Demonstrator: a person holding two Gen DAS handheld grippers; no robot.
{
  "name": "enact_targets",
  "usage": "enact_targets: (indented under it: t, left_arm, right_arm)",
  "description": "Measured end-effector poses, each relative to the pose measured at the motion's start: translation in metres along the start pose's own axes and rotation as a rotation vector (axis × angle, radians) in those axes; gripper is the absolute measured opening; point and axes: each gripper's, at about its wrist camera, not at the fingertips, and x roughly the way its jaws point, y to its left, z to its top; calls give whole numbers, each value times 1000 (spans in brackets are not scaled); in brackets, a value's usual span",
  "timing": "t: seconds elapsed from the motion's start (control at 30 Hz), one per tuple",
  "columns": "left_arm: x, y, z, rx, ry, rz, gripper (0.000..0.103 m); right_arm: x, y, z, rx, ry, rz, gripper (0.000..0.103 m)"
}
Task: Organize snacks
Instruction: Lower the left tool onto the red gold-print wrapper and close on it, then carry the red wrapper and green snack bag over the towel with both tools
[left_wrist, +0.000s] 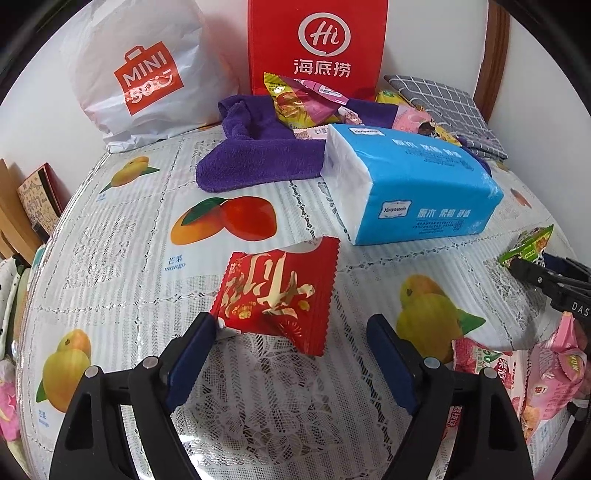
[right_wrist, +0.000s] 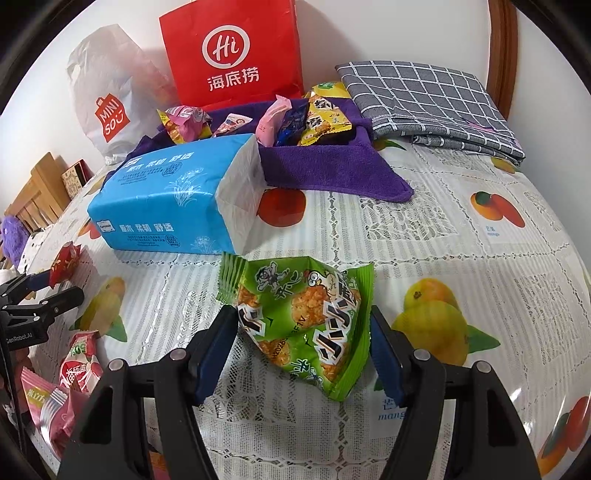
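My left gripper (left_wrist: 295, 325) is open, with a red snack packet (left_wrist: 280, 295) lying between its jaws; the left pad touches the packet's corner. My right gripper (right_wrist: 303, 314) is closed on a green snack packet (right_wrist: 306, 321), both pads against its sides. A purple towel (right_wrist: 332, 170) at the back holds several snack packets (right_wrist: 317, 118); it also shows in the left wrist view (left_wrist: 255, 155). More pink snack packets (left_wrist: 517, 380) lie at the table's near edge, also seen in the right wrist view (right_wrist: 62, 387).
A blue tissue pack (left_wrist: 417, 184) lies mid-table in front of the towel. A red Hi paper bag (left_wrist: 317, 40) and a white Miniso bag (left_wrist: 140, 74) stand against the wall. A folded grey checked cloth (right_wrist: 432, 103) lies at back right.
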Motion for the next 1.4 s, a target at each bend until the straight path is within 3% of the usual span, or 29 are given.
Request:
enact_targets:
  t: [0.13, 0.7, 0.8, 0.83, 0.93, 1.07, 1.4]
  left_arm:
    - [-5, 13, -1, -56, -21, -32, 69]
    - [-1, 20, 10, -70, -20, 8, 65]
    - [-2, 19, 11, -62, -23, 9, 49]
    - [-2, 18, 11, -60, -23, 15, 39]
    - [-3, 18, 11, -57, -15, 12, 31]
    - [-9, 21, 11, -77, -13, -8, 24]
    - [-44, 28, 12, -90, -52, -66, 23]
  right_arm:
    - [0, 0, -2, 1, 1, 1, 69]
    - [-2, -2, 1, 10, 11, 7, 69]
    - [-2, -1, 0, 15, 9, 13, 69]
    - [-2, -1, 0, 15, 9, 13, 69]
    - [-2, -2, 0, 22, 7, 19, 69]
    - [-3, -5, 0, 36, 3, 35, 68]
    - [-2, -3, 0, 31, 1, 24, 66]
